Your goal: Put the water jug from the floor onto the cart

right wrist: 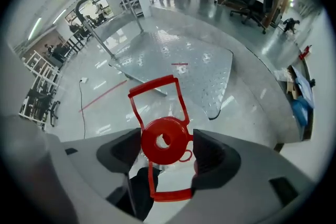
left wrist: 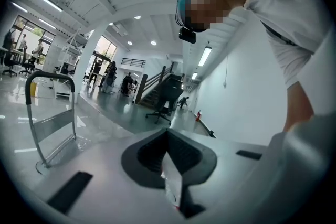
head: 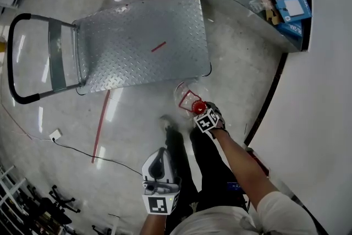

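Your right tongs (right wrist: 168,150) stand wide, pointing down over the jug (head: 186,97), with its red cap (right wrist: 164,140) between them, ungripped. The jug sits on the floor (head: 132,124) just beside the cart (head: 143,41). Your left tongs (left wrist: 170,157) are closed together, well apart from it.

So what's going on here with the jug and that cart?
A person holds a gripper in each hand. The right gripper points down over the water jug on the floor, jaws open either side of its red cap, not gripping. The left gripper is shut, off to the side. The cart beside the jug has no jug on it yet.
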`<state>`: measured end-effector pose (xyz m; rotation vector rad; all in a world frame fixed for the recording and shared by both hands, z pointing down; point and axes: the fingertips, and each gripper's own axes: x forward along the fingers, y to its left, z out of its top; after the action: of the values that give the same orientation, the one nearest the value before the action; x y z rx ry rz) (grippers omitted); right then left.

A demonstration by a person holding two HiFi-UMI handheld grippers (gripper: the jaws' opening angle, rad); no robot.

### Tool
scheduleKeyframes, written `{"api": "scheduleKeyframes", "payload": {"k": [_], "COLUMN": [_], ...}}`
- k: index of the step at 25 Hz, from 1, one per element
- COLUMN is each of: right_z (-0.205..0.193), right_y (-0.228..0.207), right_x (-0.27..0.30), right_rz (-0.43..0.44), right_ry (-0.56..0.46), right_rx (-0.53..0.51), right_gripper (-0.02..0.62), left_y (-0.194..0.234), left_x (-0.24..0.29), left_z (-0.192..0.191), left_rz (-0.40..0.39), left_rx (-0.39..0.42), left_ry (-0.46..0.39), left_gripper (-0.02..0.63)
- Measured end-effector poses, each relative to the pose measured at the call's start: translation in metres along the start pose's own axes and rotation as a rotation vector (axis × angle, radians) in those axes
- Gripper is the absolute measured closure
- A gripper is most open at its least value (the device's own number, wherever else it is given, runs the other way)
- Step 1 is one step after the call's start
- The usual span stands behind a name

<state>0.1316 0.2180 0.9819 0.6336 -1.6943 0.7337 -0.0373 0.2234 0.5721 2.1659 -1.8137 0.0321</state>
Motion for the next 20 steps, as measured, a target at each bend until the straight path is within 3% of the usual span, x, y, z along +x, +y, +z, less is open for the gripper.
{"api": "scheduleKeyframes", "payload": {"k": [10, 20], "right_z": [-0.008, 0.013], "right_y": [0.001, 0.019], "right_x": [0.020, -0.063], "right_rz": [-0.018, 0.000], "right_ry": [0.091, 0.088], "right_rx": [-0.031, -0.001], "right_gripper": [0.291, 0.291], "left_y": [0.014, 0.020], "left_x": [-0.003, -0.013], "left_z": [-0.003, 0.050], "left_rz": [-0.007, -0.033], "left_rx": [-0.014, -0.018], "left_ry": [0.005, -0.088], "left_gripper": [0.603, 0.603]}}
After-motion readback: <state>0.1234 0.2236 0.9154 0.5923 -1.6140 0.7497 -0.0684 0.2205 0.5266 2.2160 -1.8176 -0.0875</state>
